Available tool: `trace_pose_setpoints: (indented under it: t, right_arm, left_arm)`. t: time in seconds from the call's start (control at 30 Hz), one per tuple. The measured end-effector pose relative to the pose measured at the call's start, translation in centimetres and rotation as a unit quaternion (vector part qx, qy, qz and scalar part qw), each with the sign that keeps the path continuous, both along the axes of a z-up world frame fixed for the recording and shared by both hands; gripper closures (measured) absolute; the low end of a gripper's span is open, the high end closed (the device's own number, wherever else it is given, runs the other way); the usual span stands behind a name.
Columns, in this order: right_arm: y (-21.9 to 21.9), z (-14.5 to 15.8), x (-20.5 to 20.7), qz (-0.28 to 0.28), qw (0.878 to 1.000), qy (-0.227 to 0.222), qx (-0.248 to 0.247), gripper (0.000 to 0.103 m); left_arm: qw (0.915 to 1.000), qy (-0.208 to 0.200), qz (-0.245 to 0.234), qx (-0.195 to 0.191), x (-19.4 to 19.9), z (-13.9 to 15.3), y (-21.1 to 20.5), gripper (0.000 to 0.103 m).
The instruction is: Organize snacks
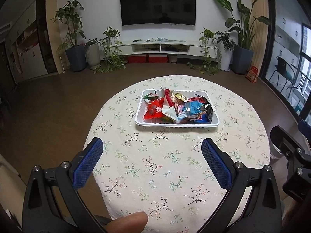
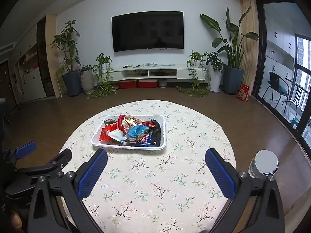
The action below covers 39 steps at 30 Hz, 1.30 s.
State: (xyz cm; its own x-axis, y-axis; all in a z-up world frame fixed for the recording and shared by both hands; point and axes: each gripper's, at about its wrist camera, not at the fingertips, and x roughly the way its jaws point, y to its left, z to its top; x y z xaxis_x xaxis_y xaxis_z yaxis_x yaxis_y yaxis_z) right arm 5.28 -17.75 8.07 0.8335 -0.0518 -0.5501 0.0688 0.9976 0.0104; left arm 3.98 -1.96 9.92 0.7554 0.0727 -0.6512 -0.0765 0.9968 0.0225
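Observation:
A white plastic tray (image 1: 138,116) sits on the far half of a round table with a floral cloth (image 1: 155,165). It holds several snack packets, among them a red one (image 1: 153,110), a blue one (image 1: 192,107) and a black one (image 1: 209,109). The tray also shows in the right wrist view (image 2: 96,142), with the blue packet (image 2: 137,131) in its middle. My left gripper (image 1: 151,145) is open and empty above the near cloth, short of the tray. My right gripper (image 2: 155,156) is open and empty, just short of the tray's near rim.
A white-capped bottle (image 2: 264,164) stands off the table's right side. The right gripper's body (image 1: 291,155) shows at the left view's right edge; the left gripper (image 2: 26,150) shows at the right view's left edge. Potted plants, a TV and a low cabinet line the far wall.

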Motion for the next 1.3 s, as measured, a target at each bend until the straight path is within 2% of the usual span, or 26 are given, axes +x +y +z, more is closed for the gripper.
trace_pose_setpoints:
  t: [1.3]
  right_arm:
    - [-0.4,-1.3,0.3,-0.002,1.000,0.022,0.003,0.000]
  left_arm:
    - [0.9999,0.008,0.005,-0.011,0.3,-0.7,1.0,0.000]
